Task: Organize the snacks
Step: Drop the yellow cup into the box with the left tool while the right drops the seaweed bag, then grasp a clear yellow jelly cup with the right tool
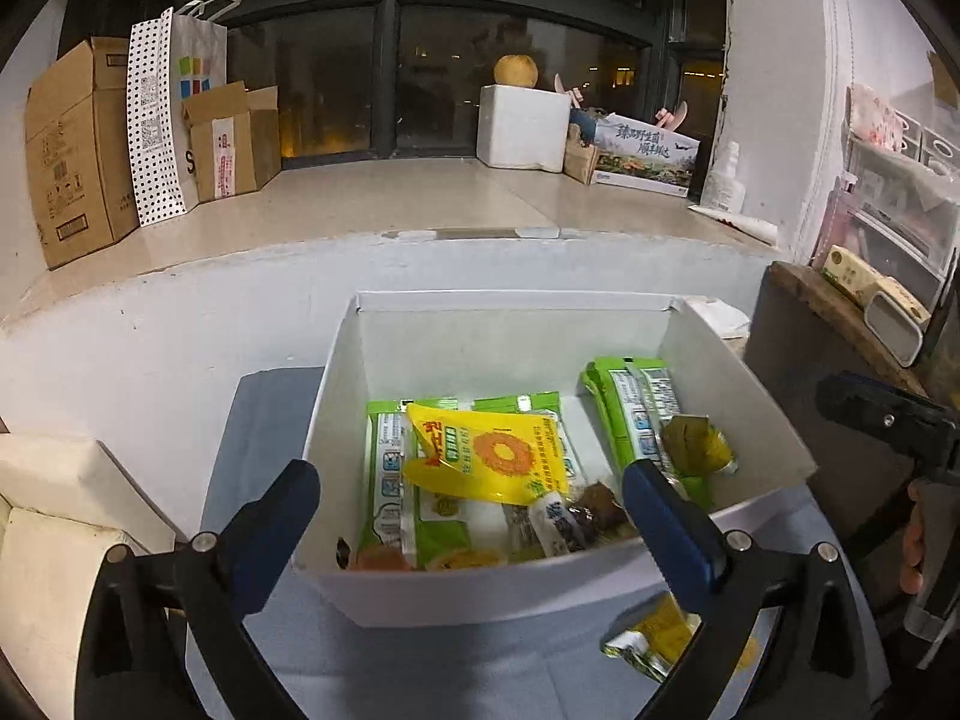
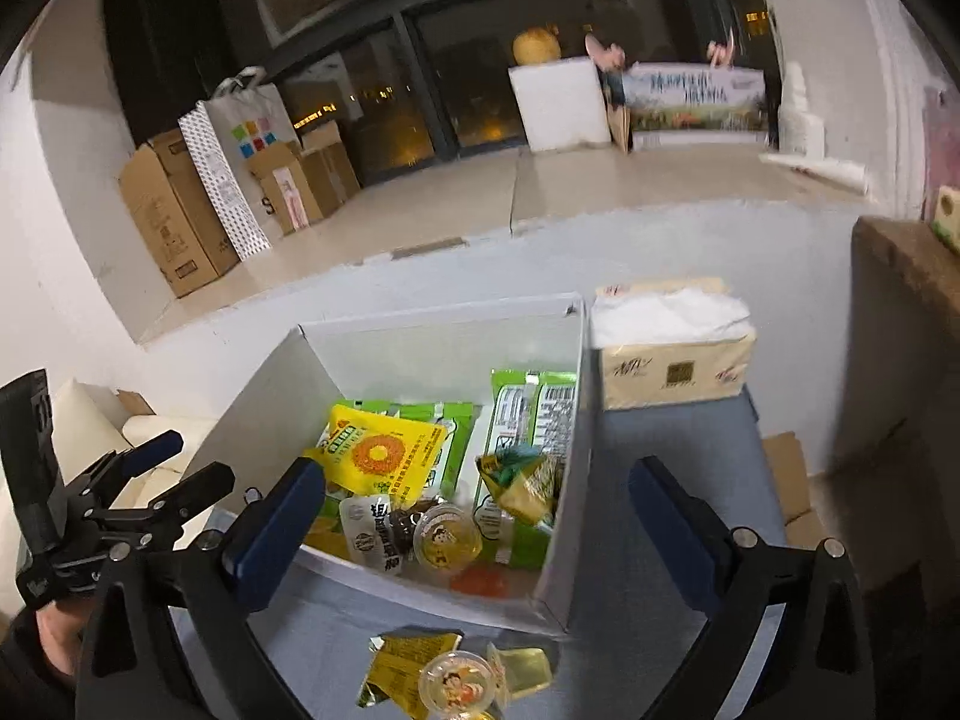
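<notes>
Hovering over near rim of white cardboard box (image 2: pixel 564 468), right gripper (image 2: pixel 477 516) spread wide, empty. Left gripper (image 1: pixel 471 519) likewise apart, nothing held, just beside it. Step, by my reading: fetching last loose snacks. Crinkly yellow foil packets (image 2: pixel 396 669) and small round clear jelly cup (image 2: pixel 459 681) lie on blue-grey cloth worktop (image 2: pixel 636 480), just outside box. Next move likely needs dip, pinch on slippery foil. Box holds glossy yellow sunflower pouch (image 2: pixel 378 450), green plastic packs (image 2: pixel 528 414).

Dim indoor light, fisheye-warped edges (slight blur)
</notes>
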Tool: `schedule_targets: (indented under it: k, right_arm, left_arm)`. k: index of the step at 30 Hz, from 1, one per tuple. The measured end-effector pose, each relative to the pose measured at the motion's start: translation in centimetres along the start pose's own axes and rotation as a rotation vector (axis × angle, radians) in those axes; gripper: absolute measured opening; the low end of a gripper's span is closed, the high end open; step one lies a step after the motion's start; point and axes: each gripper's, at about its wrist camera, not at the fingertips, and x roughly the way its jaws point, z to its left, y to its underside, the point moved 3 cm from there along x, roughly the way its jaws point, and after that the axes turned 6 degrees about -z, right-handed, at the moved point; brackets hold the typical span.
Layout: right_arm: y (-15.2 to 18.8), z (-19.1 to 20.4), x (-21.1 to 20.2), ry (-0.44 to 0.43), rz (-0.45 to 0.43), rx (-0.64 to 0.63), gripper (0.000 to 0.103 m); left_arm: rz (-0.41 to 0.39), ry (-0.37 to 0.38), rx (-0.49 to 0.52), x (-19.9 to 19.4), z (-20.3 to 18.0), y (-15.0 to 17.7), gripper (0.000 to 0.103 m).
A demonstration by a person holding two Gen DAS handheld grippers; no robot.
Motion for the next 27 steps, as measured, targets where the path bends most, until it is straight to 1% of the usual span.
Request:
schedule_targets:
  k: [1, 2, 6, 10, 13, 15, 19, 21, 24, 25, 27]
  right_arm:
    - [0.0, 0.1, -0.8, 0.008, -0.010, -0.013, 0.103]
    - [0.1, 0.2, -1.7, 0.004, -0.021, -0.020, 0.103]
    - [1.4, 0.8, -5.0, -0.033, -0.032, -0.040, 0.103]
    - [4.7, 0.8, -7.2, -0.060, -0.010, -0.052, 0.103]
    - [7.9, -0.4, -7.7, -0.083, 0.030, -0.014, 0.103]
    - [10.1, -1.5, -7.4, -0.107, 0.064, 0.038, 0.103]
    - [12.7, -3.0, -6.1, -0.103, 0.097, 0.094, 0.103]
    - [13.1, -3.3, -5.2, -0.111, 0.114, 0.106, 0.103]
    - [13.3, -3.6, -3.5, -0.124, 0.130, 0.108, 0.103]
    - [13.3, -3.8, -2.8, -0.122, 0.137, 0.113, 0.103]
    - [13.2, -4.0, -1.1, -0.145, 0.162, 0.136, 0.103]
  left_arm:
    - [-0.003, -0.010, 0.004, -0.6, -0.3, 0.0, 0.103]
    - [-0.008, -0.004, 0.008, -1.1, -0.6, 0.0, 0.103]
    - [-0.028, 0.037, 0.024, -3.9, -2.1, 0.6, 0.103]
    - [-0.024, 0.070, 0.045, -6.5, -3.7, 2.9, 0.103]
    - [-0.006, 0.095, 0.051, -7.9, -4.8, 5.4, 0.103]
    - [0.008, 0.104, 0.051, -8.6, -5.5, 7.1, 0.103]
    - [0.037, 0.130, 0.074, -9.8, -7.2, 10.2, 0.103]
    - [0.053, 0.144, 0.070, -10.1, -7.6, 11.2, 0.103]
    - [0.065, 0.142, 0.049, -10.6, -7.7, 12.3, 0.103]
    - [0.074, 0.150, 0.041, -10.8, -7.6, 12.6, 0.103]
    - [0.087, 0.167, 0.025, -11.2, -7.5, 13.2, 0.103]
